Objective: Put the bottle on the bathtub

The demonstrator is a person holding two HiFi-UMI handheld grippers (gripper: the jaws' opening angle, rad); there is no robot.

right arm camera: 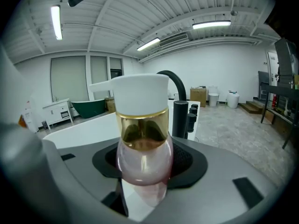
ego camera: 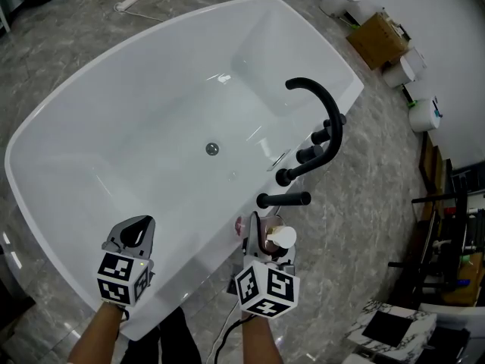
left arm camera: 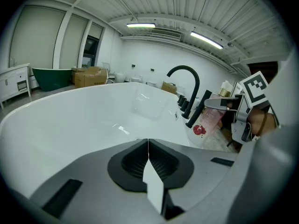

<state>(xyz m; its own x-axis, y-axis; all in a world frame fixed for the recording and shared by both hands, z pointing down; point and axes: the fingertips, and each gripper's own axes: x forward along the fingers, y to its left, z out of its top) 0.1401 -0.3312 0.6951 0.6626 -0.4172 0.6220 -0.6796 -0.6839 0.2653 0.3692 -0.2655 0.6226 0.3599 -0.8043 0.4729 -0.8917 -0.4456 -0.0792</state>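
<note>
Pink bottle [ego camera: 283, 238] with a white pump stands upright, clenched in our right tool [ego camera: 267, 243] just off the bathtub [ego camera: 151, 112], whose rim lies ahead-left by the black faucet [ego camera: 326, 120]; our left tool [ego camera: 136, 231], closed and empty, hovers farther left.

a black curved tap [ego camera: 324, 105] arches above a row of black knobs [ego camera: 308, 155], with a black horizontal bar [ego camera: 284, 199] just past them. grey marbled floor [ego camera: 356, 233] lies all round. a cardboard box [ego camera: 377, 39] sits by the far wall, and a white power strip [ego camera: 127, 4] lies on the floor. farther off, a dark green tub [left arm camera: 51, 77] stands near a white cabinet [left arm camera: 14, 80] under long ceiling lights [left arm camera: 205, 39].
</note>
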